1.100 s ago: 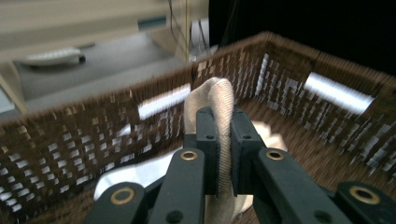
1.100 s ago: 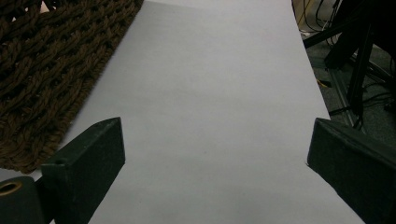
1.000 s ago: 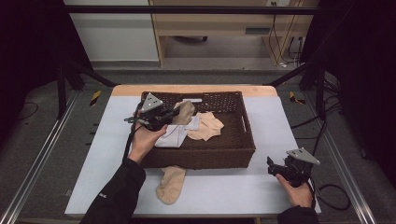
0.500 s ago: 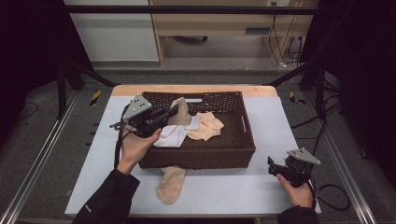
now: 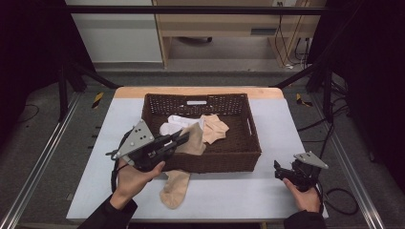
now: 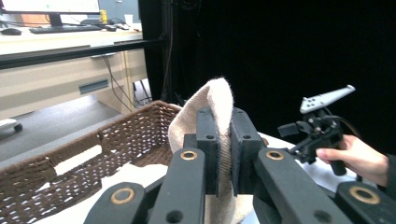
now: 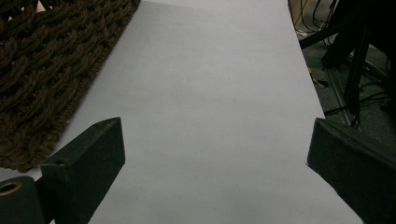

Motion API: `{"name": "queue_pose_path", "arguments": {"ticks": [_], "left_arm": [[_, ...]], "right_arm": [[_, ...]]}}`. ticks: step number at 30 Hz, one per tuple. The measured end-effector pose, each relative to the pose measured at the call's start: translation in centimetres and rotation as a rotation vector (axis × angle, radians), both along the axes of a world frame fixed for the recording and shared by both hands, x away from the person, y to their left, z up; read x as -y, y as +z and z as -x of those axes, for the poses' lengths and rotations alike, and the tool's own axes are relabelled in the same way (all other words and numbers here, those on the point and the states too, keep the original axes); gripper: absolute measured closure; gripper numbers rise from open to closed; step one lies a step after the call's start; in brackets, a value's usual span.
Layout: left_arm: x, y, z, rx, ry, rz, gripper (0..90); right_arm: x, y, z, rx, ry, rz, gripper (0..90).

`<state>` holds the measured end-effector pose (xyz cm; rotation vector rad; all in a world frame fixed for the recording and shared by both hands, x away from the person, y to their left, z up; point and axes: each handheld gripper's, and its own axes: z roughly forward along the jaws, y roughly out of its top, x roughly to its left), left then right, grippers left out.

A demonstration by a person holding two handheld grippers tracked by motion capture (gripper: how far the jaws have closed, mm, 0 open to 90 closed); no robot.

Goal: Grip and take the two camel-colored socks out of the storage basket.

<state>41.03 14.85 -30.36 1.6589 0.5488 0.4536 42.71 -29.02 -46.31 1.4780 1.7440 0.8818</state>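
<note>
My left gripper (image 5: 183, 137) hangs over the front left corner of the brown wicker basket (image 5: 215, 162), shut on a beige sock (image 5: 194, 141) that droops toward the basket rim. In the left gripper view the two pads pinch a fold of that sock (image 6: 215, 100), which rises above the left gripper (image 6: 224, 119). A second beige sock (image 5: 174, 189) lies flat on the white table in front of the basket. My right gripper (image 5: 279, 170) rests at the table's front right, and its jaws stand wide apart over bare tabletop in the right gripper view (image 7: 215, 128).
A white sock (image 5: 173, 126) and a peach sock (image 5: 216, 128) lie inside the basket. The basket's woven wall (image 7: 42, 70) is to the left of the right gripper. Black frame posts and cables surround the table (image 5: 282, 124).
My left gripper has lifted the beige sock out of the basket's middle and carried it left and toward the front edge. The right gripper has stayed put.
</note>
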Motion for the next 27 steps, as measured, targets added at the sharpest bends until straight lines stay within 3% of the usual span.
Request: {"name": "queue_pose_path", "arguments": {"ticks": [6,13,27], "left_arm": [[0.3,-0.8,1.6,-0.004,-0.037,-0.005,83.6],[1.2,-3.0,3.2,-0.026,-0.088,-0.062,83.6],[2.7,-6.7,3.2,-0.121,-0.127,-0.113,83.6]], "right_arm": [[0.0,0.0,0.0,-0.001,0.0,-0.001,4.4],[0.0,0.0,0.1,-0.001,-0.002,-0.001,4.4],[0.0,0.0,0.1,-0.003,-0.003,-0.006,4.5]]}}
